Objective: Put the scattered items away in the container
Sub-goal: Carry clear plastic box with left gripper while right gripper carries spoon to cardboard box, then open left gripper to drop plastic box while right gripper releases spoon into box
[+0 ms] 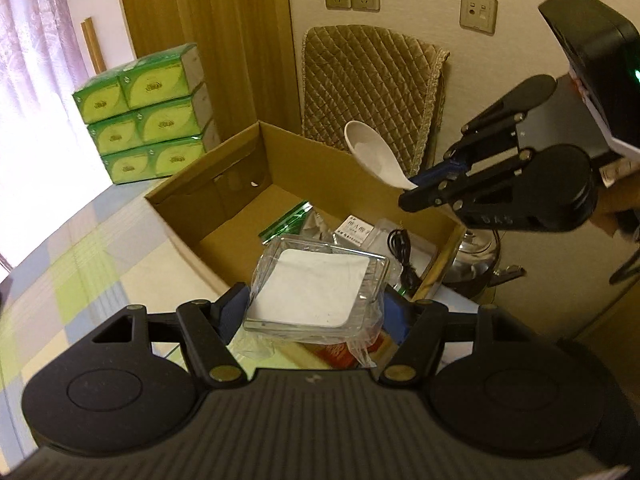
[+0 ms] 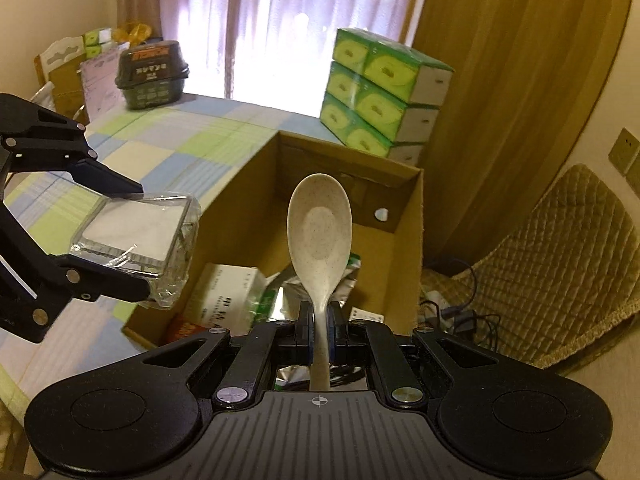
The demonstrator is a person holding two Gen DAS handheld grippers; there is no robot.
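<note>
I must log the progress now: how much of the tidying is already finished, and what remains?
Done: the box already holds a green pouch, a white carton and a black cable. In hand: the left gripper holds a clear case at the box's near edge, and the right gripper holds a spoon over the box. Left: release both. Other loose items cannot be seen.
</note>
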